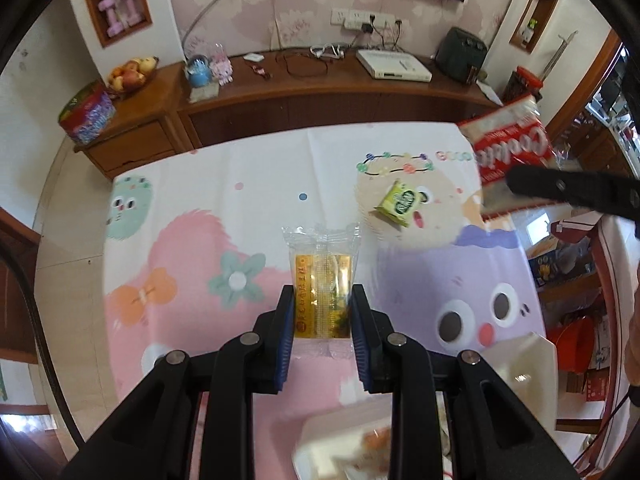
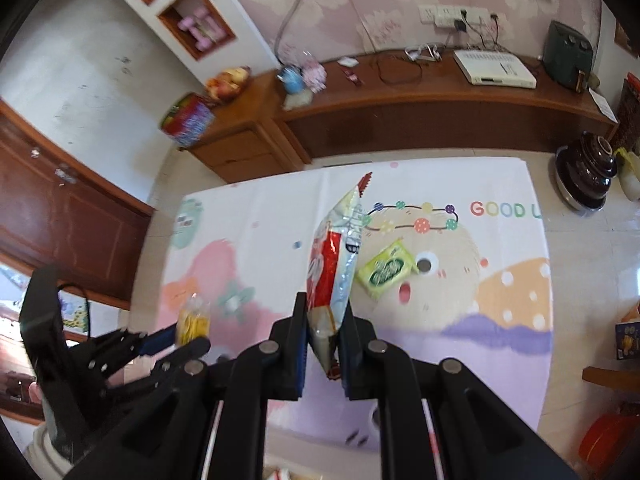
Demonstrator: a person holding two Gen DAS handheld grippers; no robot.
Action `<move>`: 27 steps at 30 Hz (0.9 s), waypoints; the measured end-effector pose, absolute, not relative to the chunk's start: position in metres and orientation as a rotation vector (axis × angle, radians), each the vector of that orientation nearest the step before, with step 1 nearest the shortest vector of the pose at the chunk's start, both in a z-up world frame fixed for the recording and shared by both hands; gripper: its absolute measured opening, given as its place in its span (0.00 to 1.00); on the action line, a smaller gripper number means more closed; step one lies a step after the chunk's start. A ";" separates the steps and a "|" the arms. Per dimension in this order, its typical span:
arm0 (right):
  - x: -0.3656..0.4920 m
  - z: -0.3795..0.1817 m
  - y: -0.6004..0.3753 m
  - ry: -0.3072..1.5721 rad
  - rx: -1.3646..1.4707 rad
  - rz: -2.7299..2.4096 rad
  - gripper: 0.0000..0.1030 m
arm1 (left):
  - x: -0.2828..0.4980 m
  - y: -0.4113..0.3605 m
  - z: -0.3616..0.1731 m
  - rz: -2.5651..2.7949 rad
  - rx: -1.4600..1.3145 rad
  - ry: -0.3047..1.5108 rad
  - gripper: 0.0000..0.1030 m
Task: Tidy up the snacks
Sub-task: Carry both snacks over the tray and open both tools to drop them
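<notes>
Both tongs [image 1: 322, 300] [image 2: 324, 312] clamped, level, side by side.

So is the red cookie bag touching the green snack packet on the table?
Apart. In the left wrist view the red cookie bag is held up by the right hand-held gripper, with bare tablecloth between it and the green snack packet.

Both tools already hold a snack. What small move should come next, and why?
Probably lower the left tool, shut on the yellow snack packet, toward the white tray just below it and release there. The right tool holds the red cookie bag in the air, so it can follow. The green packet lies on the table mat.
</notes>
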State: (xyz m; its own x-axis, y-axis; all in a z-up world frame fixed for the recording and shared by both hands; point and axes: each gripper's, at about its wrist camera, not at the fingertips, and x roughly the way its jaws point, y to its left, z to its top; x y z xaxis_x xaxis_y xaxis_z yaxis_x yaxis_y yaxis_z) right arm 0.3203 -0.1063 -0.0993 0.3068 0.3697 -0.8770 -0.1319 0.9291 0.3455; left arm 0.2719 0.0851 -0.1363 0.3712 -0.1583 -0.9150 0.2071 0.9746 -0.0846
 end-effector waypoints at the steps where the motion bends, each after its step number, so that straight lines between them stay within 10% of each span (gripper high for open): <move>1: 0.310 -0.091 -0.110 1.204 0.226 0.344 0.12 | 0.263 0.087 -0.128 -0.231 0.041 1.157 0.23; 27: 0.072 -0.023 -0.159 1.066 0.239 0.425 0.12 | 0.058 0.045 -0.075 -0.213 0.013 1.075 0.24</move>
